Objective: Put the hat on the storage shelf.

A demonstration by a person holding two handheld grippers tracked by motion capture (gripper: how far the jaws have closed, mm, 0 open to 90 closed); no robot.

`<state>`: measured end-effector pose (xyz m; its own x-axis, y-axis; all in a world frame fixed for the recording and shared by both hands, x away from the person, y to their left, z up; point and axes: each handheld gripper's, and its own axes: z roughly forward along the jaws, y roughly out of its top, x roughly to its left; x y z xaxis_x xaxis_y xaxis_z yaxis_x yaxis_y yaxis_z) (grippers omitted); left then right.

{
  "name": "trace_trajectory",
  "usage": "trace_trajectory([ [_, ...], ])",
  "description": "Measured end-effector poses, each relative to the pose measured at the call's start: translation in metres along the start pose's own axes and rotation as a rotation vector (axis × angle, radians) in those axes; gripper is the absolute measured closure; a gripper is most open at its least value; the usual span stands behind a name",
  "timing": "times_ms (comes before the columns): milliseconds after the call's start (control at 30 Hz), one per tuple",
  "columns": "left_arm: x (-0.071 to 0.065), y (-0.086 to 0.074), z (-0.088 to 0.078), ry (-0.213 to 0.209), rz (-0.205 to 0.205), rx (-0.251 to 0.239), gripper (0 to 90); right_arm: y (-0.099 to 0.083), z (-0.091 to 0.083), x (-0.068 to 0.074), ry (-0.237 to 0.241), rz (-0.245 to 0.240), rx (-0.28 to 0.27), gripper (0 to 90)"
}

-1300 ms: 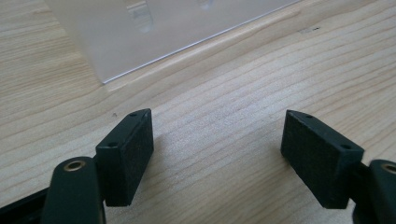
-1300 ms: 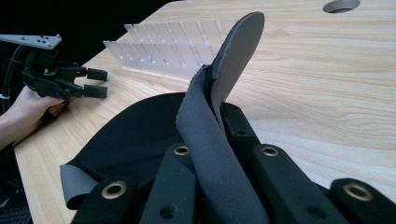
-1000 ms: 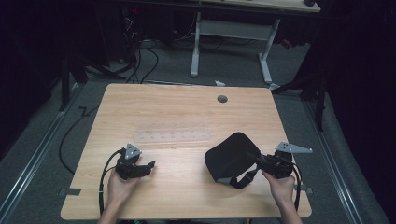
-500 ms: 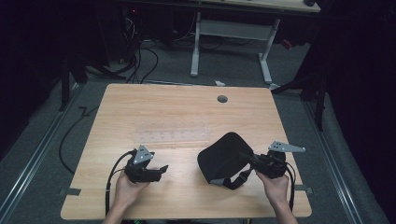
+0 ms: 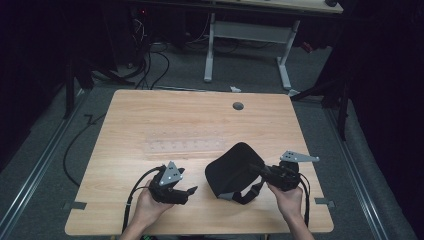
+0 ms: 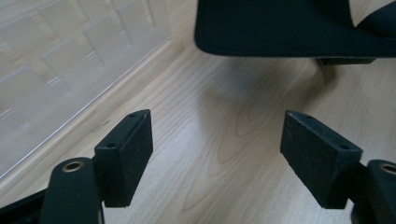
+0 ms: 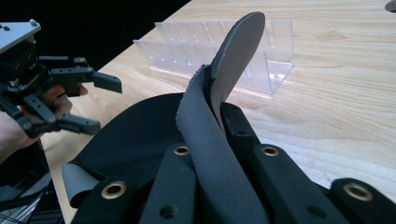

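The black pad (image 5: 234,170), a soft curved piece with a grey strap, is held near the front right of the table (image 5: 150,110), one edge lifted off the wood. The right tool (image 5: 264,171) is pressed together on the grey strap, as the right gripper view shows, where the strap (image 7: 219,154) is seen squeezed between the black jaws and curling up above them. Compared with a second ago, the pad has been drawn a little toward the middle of the table. The left tool (image 5: 192,192) has been brought much further: from the front left corner it has been carried rightward and raised, and is now placed near the pad's left edge, apart from it. Its jaws are spread wide with nothing between them; in the left gripper view the pad's dark edge (image 6: 280,28) is seen just ahead of them, above bare wood. A clear plastic rack (image 5: 185,146) lies untouched behind. From this approach it is judged that a second grip on the pad's free side is being prepared, so that the pad can be handled with both tools.
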<state>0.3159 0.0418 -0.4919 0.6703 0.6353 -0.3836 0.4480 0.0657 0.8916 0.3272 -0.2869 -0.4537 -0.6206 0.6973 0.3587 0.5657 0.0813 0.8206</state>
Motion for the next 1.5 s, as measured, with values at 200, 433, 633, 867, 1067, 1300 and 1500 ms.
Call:
trace_trajectory([
  [200, -0.007, -0.001, 0.004, -0.021, 0.011, 0.013, 26.0, 0.003, 0.007, 0.004, 0.014, 0.003, 0.006, 84.6],
  [433, -0.010, -0.002, 0.006, -0.029, 0.013, 0.009, 26.2, 0.005, 0.016, 0.009, 0.028, -0.003, 0.020, 84.6],
  [633, -0.011, -0.001, 0.006, -0.035, 0.014, 0.000, 26.9, 0.005, 0.022, 0.014, 0.039, -0.014, 0.043, 84.5],
  [867, -0.012, -0.002, 0.006, -0.033, 0.025, 0.001, 27.5, 0.005, 0.028, 0.017, 0.049, -0.020, 0.058, 84.4],
  [1067, -0.016, -0.004, 0.008, -0.029, 0.053, 0.012, 27.6, 0.006, 0.032, 0.021, 0.058, -0.024, 0.081, 84.3],
  [1300, -0.017, -0.005, 0.009, -0.013, 0.087, 0.024, 31.0, 0.008, 0.033, 0.025, 0.067, -0.027, 0.085, 84.2],
  [1500, -0.019, -0.005, 0.009, -0.019, 0.106, 0.010, 37.6, 0.009, 0.037, 0.028, 0.081, -0.030, 0.084, 84.1],
])
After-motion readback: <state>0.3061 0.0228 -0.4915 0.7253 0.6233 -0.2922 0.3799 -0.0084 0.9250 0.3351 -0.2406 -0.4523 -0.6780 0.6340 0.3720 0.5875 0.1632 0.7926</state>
